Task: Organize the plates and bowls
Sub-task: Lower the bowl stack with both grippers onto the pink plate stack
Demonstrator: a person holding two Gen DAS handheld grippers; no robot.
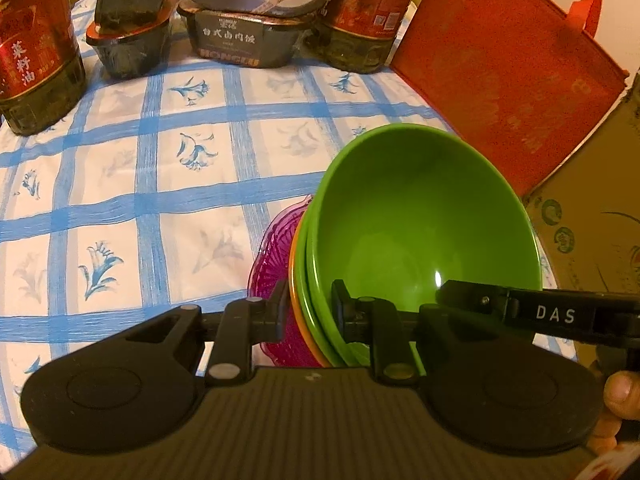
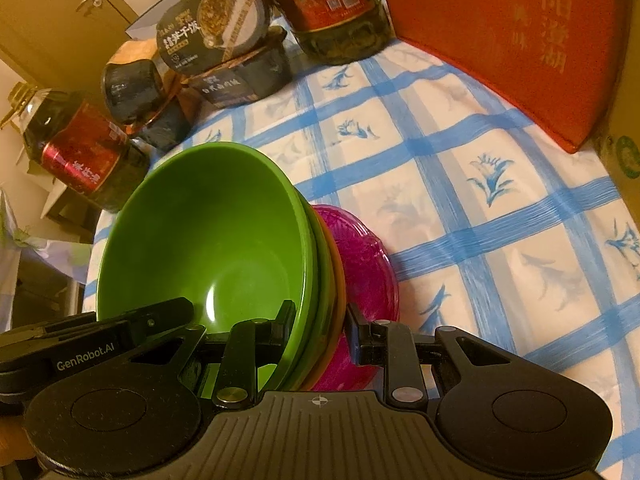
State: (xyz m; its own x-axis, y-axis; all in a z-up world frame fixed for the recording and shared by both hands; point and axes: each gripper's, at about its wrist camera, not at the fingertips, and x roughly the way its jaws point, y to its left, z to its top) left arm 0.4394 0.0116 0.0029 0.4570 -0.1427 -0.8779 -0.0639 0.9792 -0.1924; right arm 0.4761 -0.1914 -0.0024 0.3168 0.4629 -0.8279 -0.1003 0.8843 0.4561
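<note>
Both grippers clamp the same tilted stack of dishes from opposite sides. The left gripper has its two fingers closed on the stack's edge, one finger outside against the magenta plate, the other inside the green bowl. The right gripper mirrors it, jaws narrowed onto the stack's edge, one finger in the green bowl, the other on the magenta plate.

The stack counts four layers by its visible rims: two green, one orange rim and one translucent magenta plate underneath. It is tipped over a blue-checked tablecloth; whether it touches the cloth cannot be told.

Farther back stand two oil bottles, one at left and one at right, and between them four dark ready-meal containers in two piles, the nearer pile labelled in Chinese. A red tote bag leans beside one cardboard box.
</note>
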